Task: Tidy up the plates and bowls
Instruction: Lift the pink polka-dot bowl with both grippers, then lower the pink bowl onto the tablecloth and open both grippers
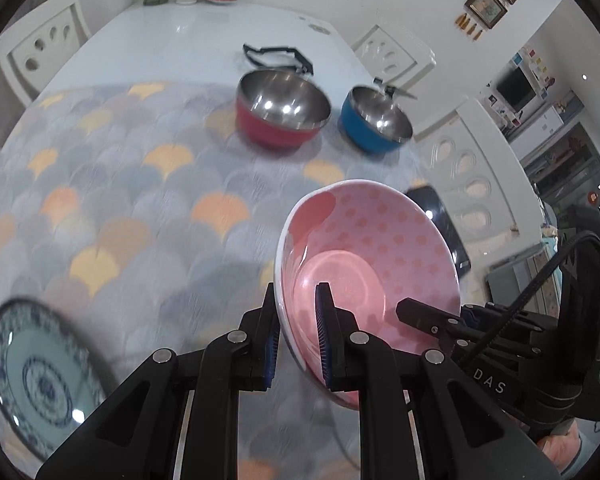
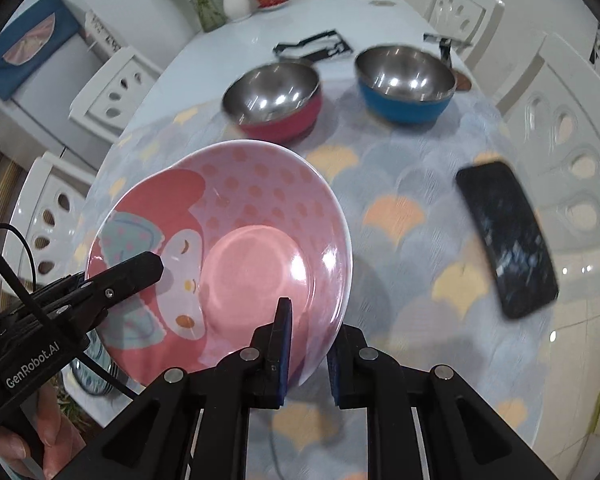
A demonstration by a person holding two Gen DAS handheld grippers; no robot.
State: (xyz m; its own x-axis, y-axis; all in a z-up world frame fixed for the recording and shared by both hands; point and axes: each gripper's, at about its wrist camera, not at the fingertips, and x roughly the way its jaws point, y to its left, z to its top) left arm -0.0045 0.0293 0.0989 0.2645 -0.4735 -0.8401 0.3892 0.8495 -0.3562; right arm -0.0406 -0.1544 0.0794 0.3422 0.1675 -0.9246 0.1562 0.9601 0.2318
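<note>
- Left gripper (image 1: 298, 336) fingers pinched tight on the rim of the pink bowl (image 1: 376, 248); one pad inside the bowl, the other on the outer wall; bowl tilted, off the bench
- Right gripper (image 2: 308, 344) fingers likewise clamped on the opposite rim of the same bowl (image 2: 236, 248); inner pad against the pink floor, outer pad behind the white wall
- Each wrist view shows the other gripper's finger across the bowl: right gripper's tip (image 1: 420, 314) just right of the left fingers; left gripper's tip (image 2: 136, 270) left of the right fingers, over the cartoon face print
- Bowl interior: polka dots, cartoon character, glossy centre
- Blue-and-white plate (image 1: 40, 376) flat on the bench, well to the left of the left fingers, near side
- Red steel bowl (image 1: 282, 112) and blue steel bowl (image 1: 376, 120) upright, side by side, well ahead of both finger pairs; red one left, blue one right; apart from each other
- Black phone (image 2: 508, 236) flat on the bench, right of the right fingers
- Scalloped cloth (image 1: 120, 200) covers the near half of the bench; far half bare white
- Person's fingertips (image 2: 24, 448) visible on the left gripper's handle, lower left of the right wrist view
- Both views motion-blurred
</note>
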